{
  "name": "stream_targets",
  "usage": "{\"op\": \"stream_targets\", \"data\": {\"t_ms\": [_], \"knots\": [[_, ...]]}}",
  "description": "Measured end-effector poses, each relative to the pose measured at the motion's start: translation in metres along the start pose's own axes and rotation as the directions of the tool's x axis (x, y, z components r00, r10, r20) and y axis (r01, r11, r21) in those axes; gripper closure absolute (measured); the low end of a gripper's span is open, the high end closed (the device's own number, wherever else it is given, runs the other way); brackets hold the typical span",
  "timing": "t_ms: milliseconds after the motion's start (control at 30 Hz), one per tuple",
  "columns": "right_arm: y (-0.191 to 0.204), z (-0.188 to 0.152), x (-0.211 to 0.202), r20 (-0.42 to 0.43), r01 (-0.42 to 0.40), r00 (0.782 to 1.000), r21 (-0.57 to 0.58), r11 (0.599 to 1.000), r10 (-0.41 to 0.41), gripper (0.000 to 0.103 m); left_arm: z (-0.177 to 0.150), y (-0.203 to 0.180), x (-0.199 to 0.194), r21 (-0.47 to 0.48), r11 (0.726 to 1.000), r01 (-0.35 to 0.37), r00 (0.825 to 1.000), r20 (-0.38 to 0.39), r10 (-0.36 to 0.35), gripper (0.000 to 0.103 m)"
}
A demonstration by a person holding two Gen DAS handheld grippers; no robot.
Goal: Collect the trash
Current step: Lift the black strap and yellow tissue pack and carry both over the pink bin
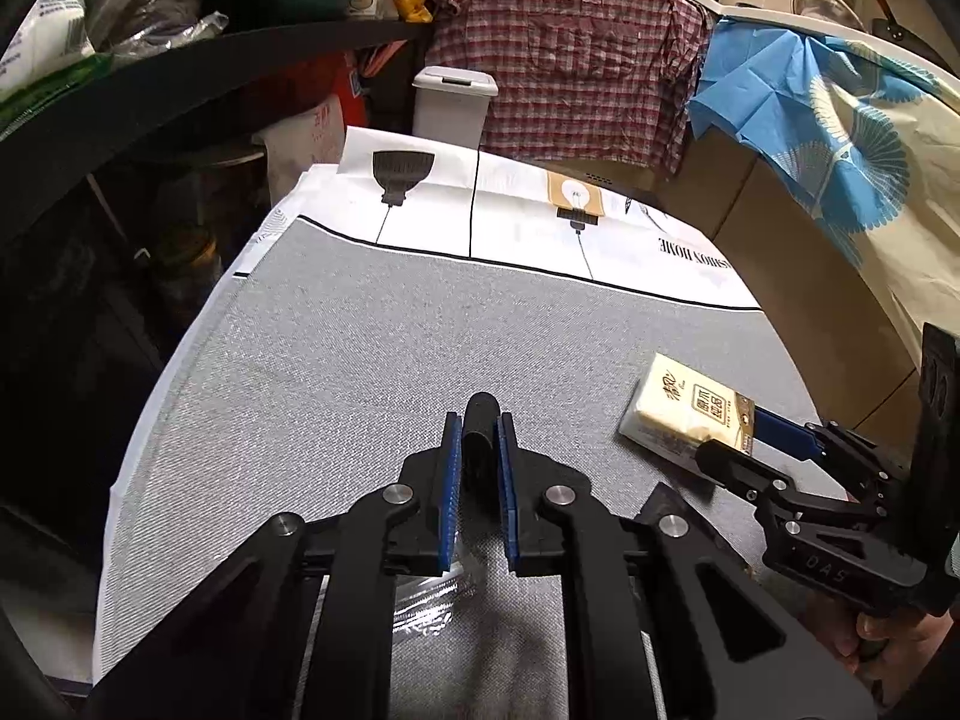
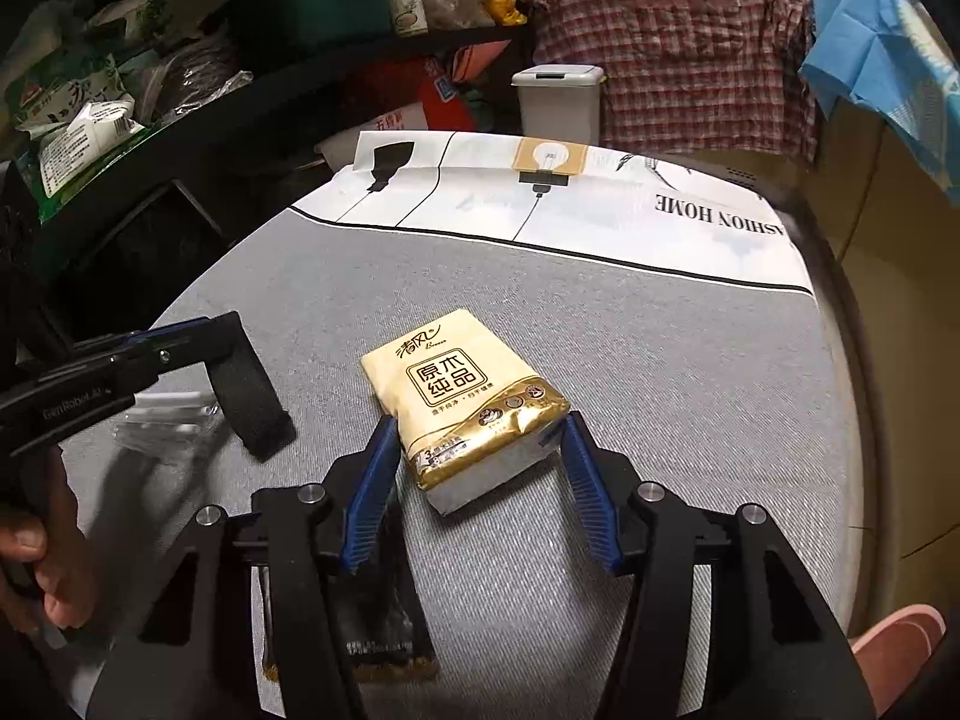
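- Right wrist view: under the right gripper (image 2: 480,438) lies a dark sachet (image 2: 384,642) on the grey tablecloth (image 2: 660,360).
- Its blue pads (image 2: 585,480) stand apart around the near end of a yellow tissue pack (image 2: 462,396), seeming to touch its corners without squeezing.
- Off to its left, the left gripper (image 1: 480,450) is clamped on a black strap (image 2: 246,396), with a clear plastic wrapper (image 1: 432,594) just below it.
- Farther ahead, past the table's far edge, stands a small white bin (image 2: 558,99) before a plaid shirt (image 2: 678,42).
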State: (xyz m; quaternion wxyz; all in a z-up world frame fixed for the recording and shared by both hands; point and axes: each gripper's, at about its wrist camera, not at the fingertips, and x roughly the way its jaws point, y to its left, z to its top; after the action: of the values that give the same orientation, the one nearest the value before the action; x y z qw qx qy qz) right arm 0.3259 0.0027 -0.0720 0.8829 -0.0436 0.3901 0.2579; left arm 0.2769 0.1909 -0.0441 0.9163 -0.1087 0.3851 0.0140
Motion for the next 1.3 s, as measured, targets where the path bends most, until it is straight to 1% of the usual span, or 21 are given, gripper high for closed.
{"op": "stream_targets", "data": {"t_ms": [233, 433, 533, 633, 800, 1033, 1233, 1300], "knots": [[-0.002, 0.0, -0.032, 0.049, 0.04, 0.998, 0.047, 0.998, -0.042, 0.048, 0.001, -0.002, -0.022, -0.001, 1.0, 0.014, 0.999, 0.03, -0.014, 0.092], [0.002, -0.007, -0.06, 0.072, 0.083, 0.994, 0.061, 0.995, -0.087, 0.048, -0.002, -0.005, -0.042, -0.008, 1.0, 0.021, 0.999, 0.047, -0.02, 0.093], [0.004, -0.009, -0.084, 0.093, 0.112, 0.989, 0.064, 0.992, -0.118, 0.048, 0.0, -0.008, -0.056, -0.017, 0.999, 0.033, 0.997, 0.065, -0.032, 0.093], [0.0, -0.012, -0.108, 0.117, 0.13, 0.983, 0.089, 0.987, -0.14, 0.048, -0.002, -0.015, -0.075, -0.004, 0.999, 0.049, 0.995, 0.087, -0.049, 0.093], [-0.012, -0.031, -0.16, 0.137, 0.149, 0.976, 0.155, 0.977, -0.17, 0.048, -0.01, -0.03, -0.099, 0.038, 0.997, 0.065, 0.991, 0.115, -0.069, 0.093], [-0.026, -0.056, -0.225, 0.174, 0.192, 0.959, 0.181, 0.965, -0.224, 0.048, -0.02, -0.044, -0.123, 0.062, 0.994, 0.095, 0.985, 0.138, -0.103, 0.093], [-0.038, -0.075, -0.264, 0.198, 0.224, 0.945, 0.188, 0.956, -0.26, 0.048, -0.037, -0.058, -0.131, 0.07, 0.991, 0.115, 0.984, 0.127, -0.123, 0.093], [-0.042, -0.081, -0.271, 0.201, 0.233, 0.941, 0.195, 0.953, -0.271, 0.048, -0.042, -0.063, -0.133, 0.079, 0.99, 0.118, 0.984, 0.126, -0.127, 0.093]]}}
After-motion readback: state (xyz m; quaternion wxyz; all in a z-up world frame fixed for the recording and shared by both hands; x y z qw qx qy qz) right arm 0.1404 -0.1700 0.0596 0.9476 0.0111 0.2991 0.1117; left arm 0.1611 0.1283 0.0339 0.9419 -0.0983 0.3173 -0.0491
